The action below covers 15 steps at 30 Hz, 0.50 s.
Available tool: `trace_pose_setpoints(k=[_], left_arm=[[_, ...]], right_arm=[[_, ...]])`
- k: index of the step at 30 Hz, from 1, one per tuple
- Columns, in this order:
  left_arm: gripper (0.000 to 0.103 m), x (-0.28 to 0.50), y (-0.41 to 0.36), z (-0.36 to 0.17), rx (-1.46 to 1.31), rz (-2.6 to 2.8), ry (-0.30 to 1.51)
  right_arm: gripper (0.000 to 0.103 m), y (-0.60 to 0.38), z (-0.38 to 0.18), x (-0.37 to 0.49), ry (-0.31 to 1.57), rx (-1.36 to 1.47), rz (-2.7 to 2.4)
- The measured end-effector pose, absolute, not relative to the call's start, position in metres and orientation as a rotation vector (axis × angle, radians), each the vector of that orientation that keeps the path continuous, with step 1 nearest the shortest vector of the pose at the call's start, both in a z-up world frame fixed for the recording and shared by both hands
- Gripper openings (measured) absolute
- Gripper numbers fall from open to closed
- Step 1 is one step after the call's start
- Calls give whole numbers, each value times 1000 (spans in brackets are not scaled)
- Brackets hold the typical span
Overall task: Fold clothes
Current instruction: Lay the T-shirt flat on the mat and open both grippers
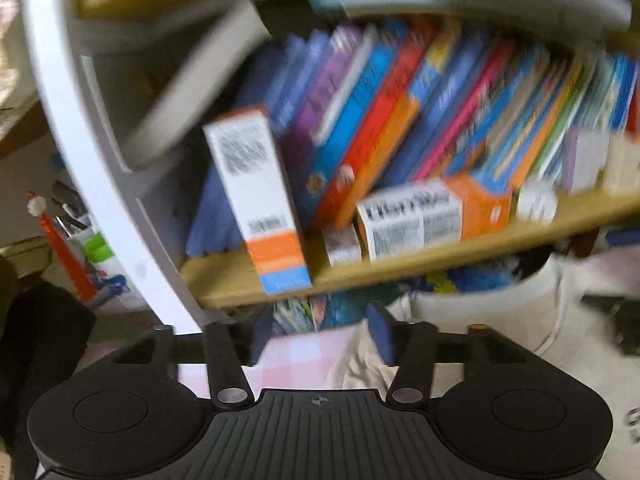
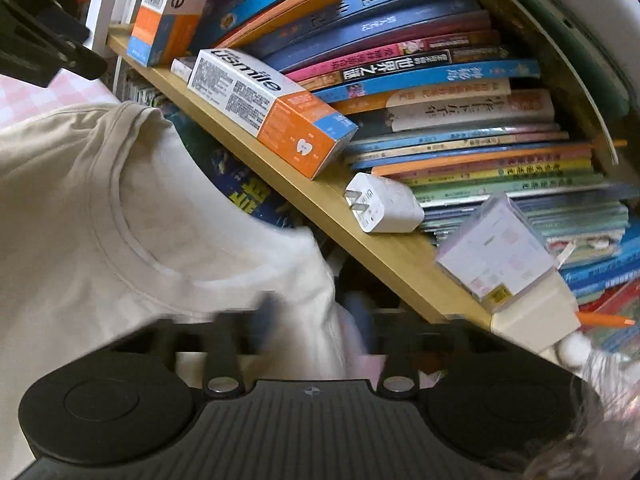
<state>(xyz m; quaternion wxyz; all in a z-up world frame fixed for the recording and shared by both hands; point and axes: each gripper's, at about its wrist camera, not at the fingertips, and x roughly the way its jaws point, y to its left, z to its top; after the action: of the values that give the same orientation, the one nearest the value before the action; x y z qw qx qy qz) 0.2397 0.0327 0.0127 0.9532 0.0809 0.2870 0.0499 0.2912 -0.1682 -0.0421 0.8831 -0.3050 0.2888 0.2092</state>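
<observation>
Blurring left view; right gripper [image 2: 316,344] fingertips smeared over beige shirt [image 2: 80,220].

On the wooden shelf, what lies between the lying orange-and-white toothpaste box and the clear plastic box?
A white plug charger lies on the wooden shelf between them, seen in the right wrist view.

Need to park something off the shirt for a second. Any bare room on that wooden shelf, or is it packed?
Mostly packed. The wooden shelf has bare strips of front edge: one between the white charger and the clear box, another between the charger and the lying toothpaste box. Behind them the books fill it. The beige shirt lies below.
</observation>
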Motion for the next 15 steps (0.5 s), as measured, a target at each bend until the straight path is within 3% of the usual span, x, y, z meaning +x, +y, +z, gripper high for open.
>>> trace_pose_setpoints(k=[10,15], left_arm=[[62,142,82,19,67,75,596],[63,85,95,11,-30,30,613]], right_arm=[[65,-202,10,219,579,-409,342],[75,-212,25,145,605,-273,305]])
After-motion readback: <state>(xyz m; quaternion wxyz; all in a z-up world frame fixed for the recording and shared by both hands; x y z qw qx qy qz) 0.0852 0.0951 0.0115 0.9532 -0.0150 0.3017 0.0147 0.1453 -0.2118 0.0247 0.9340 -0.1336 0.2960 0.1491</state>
